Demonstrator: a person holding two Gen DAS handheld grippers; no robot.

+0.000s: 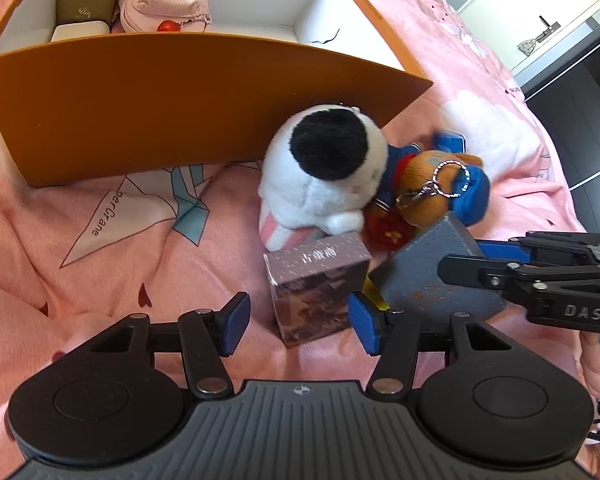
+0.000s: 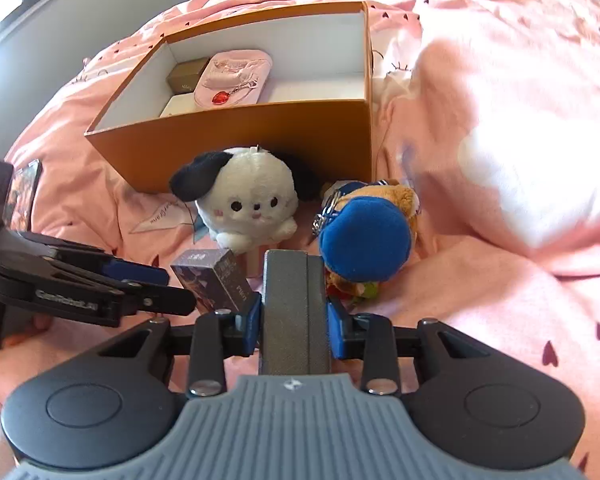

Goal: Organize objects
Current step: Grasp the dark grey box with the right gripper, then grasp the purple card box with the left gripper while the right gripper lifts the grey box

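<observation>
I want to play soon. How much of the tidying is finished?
Partly. Done: a gold box, a white box and a pink pouch sit in the orange box. In hand: the right tongs grip a grey box. Left: the white plush, blue-capped plush and purple box, which sits between the open left tongs.

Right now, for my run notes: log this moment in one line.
right hand-held gripper: shut on grey box | left hand-held gripper: open around purple box | orange box: partly filled
</observation>
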